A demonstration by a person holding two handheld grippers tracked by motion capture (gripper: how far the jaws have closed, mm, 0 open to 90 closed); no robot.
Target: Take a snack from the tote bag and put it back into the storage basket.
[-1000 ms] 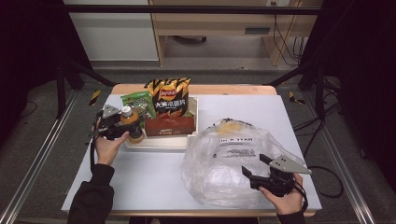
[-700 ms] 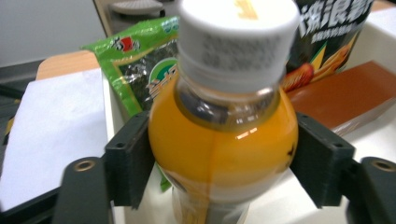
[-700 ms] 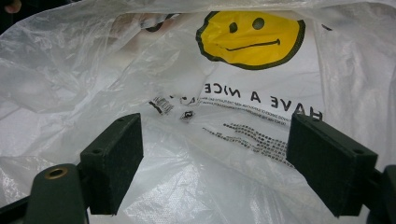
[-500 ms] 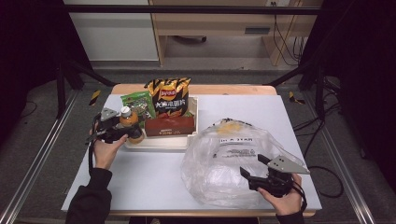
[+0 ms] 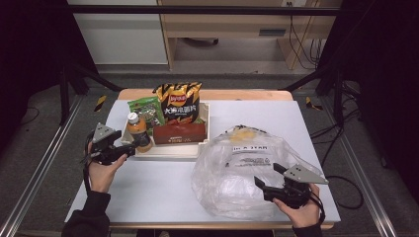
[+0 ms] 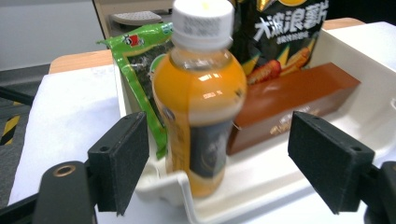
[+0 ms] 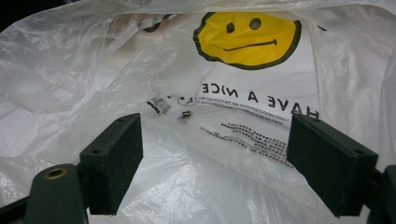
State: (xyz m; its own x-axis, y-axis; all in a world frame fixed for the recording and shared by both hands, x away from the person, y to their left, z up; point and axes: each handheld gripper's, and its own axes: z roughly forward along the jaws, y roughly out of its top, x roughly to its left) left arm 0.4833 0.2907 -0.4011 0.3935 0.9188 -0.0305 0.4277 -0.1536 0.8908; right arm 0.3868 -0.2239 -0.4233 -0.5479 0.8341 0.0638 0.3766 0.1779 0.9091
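Note:
An orange drink bottle (image 5: 138, 131) with a white cap stands upright in the front left corner of the white tray (image 5: 173, 150). My left gripper (image 5: 129, 148) is just left of it, open; its jaws have just been opening. In the left gripper view the bottle (image 6: 201, 107) stands between the wide pads (image 6: 119, 164), which do not touch it. At the near right, my right gripper (image 5: 268, 176) is open at the edge of the clear plastic bag (image 5: 237, 168). In the right gripper view the bag (image 7: 196, 70) with its yellow smiley face lies spread ahead of the open gripper (image 7: 219, 168).
The tray also holds a black-and-yellow chips bag (image 5: 179, 101), a green snack packet (image 5: 146, 110) and a brown box (image 5: 179, 133). The white tabletop (image 5: 148, 187) lies between my two hands. Metal rails run along both sides of the table.
My left gripper has let go of the bottle and drawn back from the tray toward the left. The bottle stays upright in the tray's corner. The right gripper has kept still.

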